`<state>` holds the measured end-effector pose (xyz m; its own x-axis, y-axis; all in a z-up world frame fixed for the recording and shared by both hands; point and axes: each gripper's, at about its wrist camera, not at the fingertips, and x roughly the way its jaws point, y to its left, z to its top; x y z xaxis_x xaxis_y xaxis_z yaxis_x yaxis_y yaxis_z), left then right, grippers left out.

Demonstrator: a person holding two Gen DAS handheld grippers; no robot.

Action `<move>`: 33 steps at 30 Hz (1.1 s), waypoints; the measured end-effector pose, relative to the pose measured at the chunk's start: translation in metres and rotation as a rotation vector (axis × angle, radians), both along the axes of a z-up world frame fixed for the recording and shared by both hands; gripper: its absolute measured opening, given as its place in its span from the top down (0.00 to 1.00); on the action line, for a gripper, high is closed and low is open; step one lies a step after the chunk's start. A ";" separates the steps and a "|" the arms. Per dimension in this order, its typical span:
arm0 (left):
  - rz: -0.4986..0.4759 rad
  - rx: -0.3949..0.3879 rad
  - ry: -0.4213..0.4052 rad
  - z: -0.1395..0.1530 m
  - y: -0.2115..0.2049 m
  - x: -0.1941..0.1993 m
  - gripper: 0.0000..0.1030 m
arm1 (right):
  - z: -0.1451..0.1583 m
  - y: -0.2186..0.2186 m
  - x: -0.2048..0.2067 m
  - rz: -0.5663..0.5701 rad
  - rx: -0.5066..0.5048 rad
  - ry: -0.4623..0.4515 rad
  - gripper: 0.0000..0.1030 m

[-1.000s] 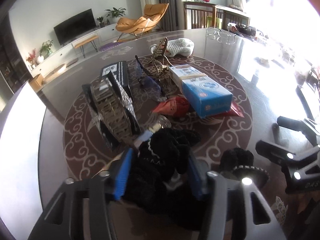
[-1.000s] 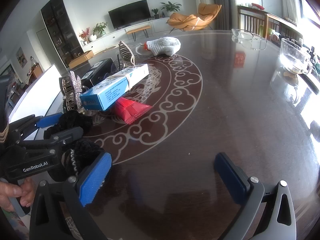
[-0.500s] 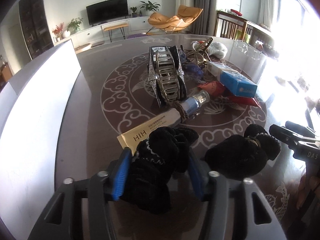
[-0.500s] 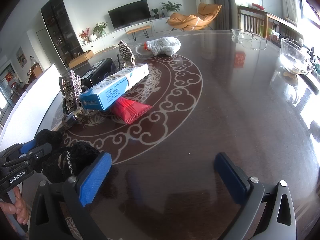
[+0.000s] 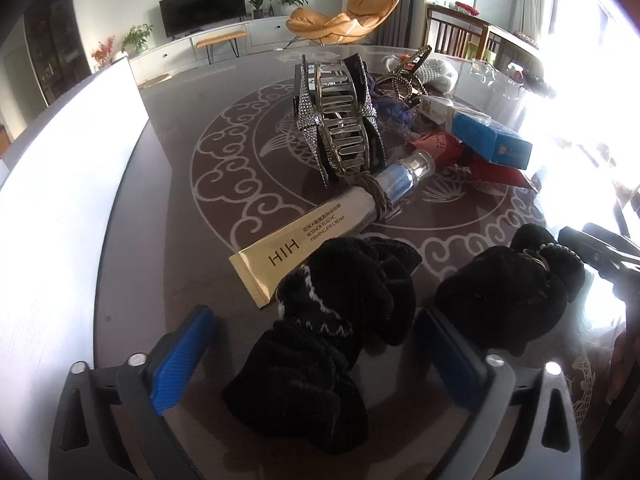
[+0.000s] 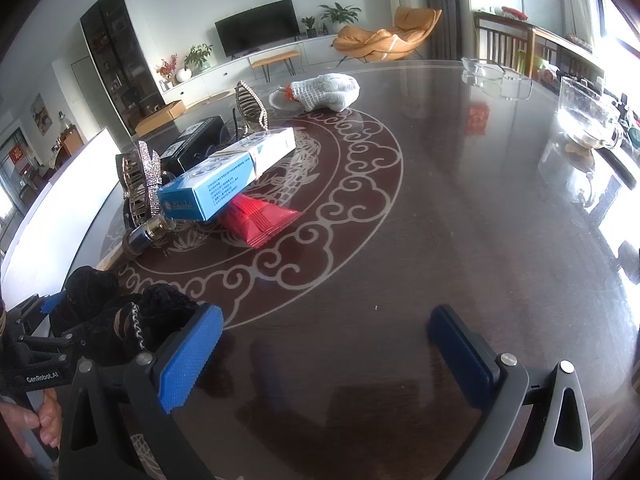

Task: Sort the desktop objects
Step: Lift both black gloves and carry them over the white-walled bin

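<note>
My left gripper (image 5: 316, 340) is low over the dark table (image 5: 168, 240), its jaws opening wide. A black scrunchie (image 5: 332, 320) lies between the blue pads (image 5: 184, 356), touching neither. A second black scrunchie (image 5: 508, 292) lies just to its right. Behind them a gold eye-cream tube (image 5: 320, 224) lies in front of a rhinestone hair claw (image 5: 340, 120). Further right, a blue box (image 5: 492, 140) rests on a red packet (image 5: 496, 168). My right gripper (image 6: 326, 340) hangs open over bare table, with both scrunchies (image 6: 132, 320) at its left.
A gold hair clip (image 6: 250, 108), a black box (image 6: 196, 140) and a white knitted item (image 6: 324, 92) lie further back. Glass dishes (image 6: 496, 76) and a glass bowl (image 6: 588, 120) stand at the far right. A white panel (image 5: 60, 180) borders the table's left side.
My left gripper has swung left and lowered, and its jaws have spread off the black scrunchie, which now lies loose beside the other one. The right gripper has not moved.
</note>
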<state>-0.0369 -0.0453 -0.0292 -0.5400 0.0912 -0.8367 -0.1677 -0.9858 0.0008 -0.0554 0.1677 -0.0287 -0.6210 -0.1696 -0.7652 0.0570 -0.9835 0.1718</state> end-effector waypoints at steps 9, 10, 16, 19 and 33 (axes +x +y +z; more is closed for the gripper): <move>-0.008 0.001 0.021 -0.002 0.003 0.001 0.00 | 0.012 0.019 0.016 -0.032 -0.111 0.106 0.00; -0.015 0.001 0.019 -0.001 0.004 0.001 0.00 | 0.018 0.028 0.025 -0.056 -0.152 0.164 0.00; -0.044 0.003 0.048 0.003 0.007 0.009 0.40 | 0.030 0.016 0.030 0.226 -0.193 0.176 0.00; -0.086 0.000 0.046 0.007 0.011 0.012 0.63 | 0.030 -0.019 0.027 0.413 -0.045 0.107 0.00; -0.028 0.199 -0.005 0.031 -0.022 0.048 0.64 | 0.009 -0.127 -0.026 0.847 0.265 -0.165 0.48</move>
